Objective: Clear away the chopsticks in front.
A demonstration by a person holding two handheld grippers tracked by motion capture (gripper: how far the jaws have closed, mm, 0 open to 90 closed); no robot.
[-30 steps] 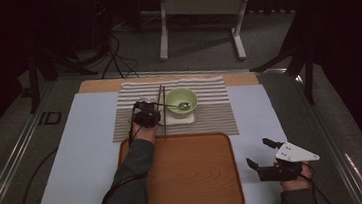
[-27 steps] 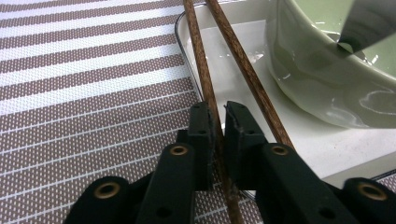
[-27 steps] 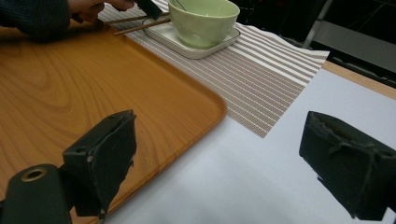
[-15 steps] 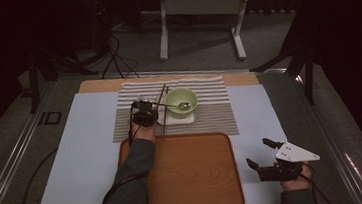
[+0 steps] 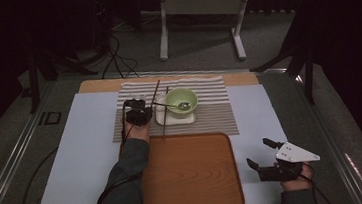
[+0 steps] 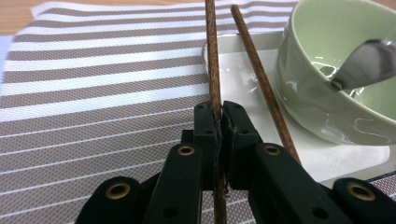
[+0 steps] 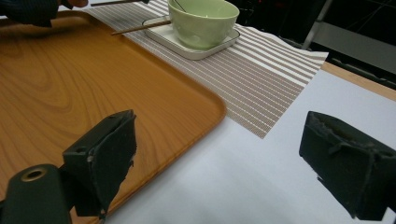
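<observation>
A dim room with dark stands and a pale metal frame lies beyond the tabletop, whose white sheet [image 5: 79, 157] carries a brown-and-white striped cloth placemat [image 5: 210, 114] toward the far edge and a rounded wooden tray [image 5: 191, 176] toward the near edge. On the placemat sits a white square ceramic dish [image 5: 163, 118] holding a pale green bowl [image 5: 181, 102] with a metal spoon [image 5: 183, 105] inside. The left tongs [image 6: 219, 114] have just been closing and now pinch a thin dark brown wooden chopstick [image 6: 212, 56] partway along its length, its far end angling up toward the far edge of the tabletop. A second matching chopstick [image 6: 261, 88] lies just beside it, across the dish's left rim and close against the bowl. The held stick looks light, stiff and smooth, so it probably pivots or slips easily; a grip nearer its middle should steady it. The right tongs [image 5: 264, 154] stand wide open and empty over the white sheet near the tray's right near corner, well apart from the chopsticks.
</observation>
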